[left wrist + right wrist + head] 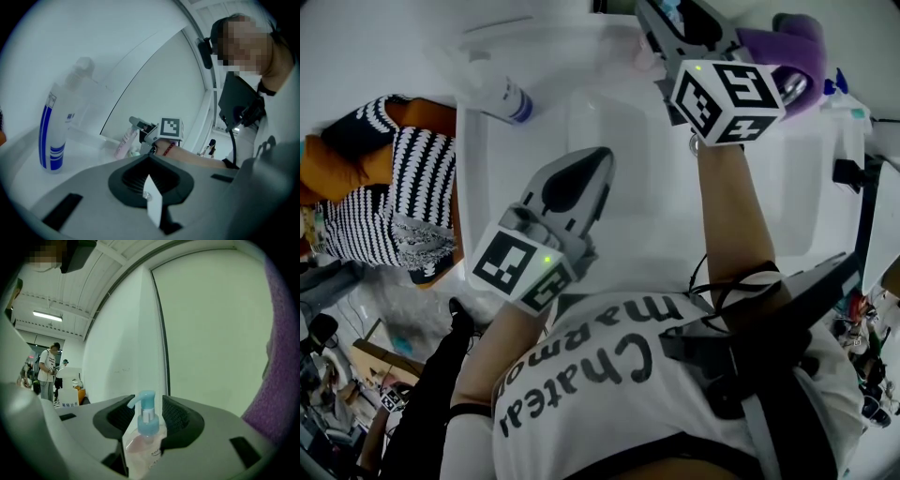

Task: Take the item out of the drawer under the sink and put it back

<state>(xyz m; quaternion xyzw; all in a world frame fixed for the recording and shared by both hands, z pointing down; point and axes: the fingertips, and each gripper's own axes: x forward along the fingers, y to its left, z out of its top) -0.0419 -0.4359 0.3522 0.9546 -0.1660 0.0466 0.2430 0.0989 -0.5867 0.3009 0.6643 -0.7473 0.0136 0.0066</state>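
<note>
Your right gripper (146, 403) holds its jaws apart around the clear, blue-pumped plastic bottle (143, 439); likely light and slick, so pinch its body, not the pump; left gripper (150, 159) is closed, empty

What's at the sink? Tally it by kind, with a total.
Bottles: 2 (striped bottle, pump bottle)
Cloths: 1 (purple cloth)
Tools: 2 (left tool, right tool)
Total: 5
Uncounted: small blue thing at the right edge, too unclear to tell.
</note>
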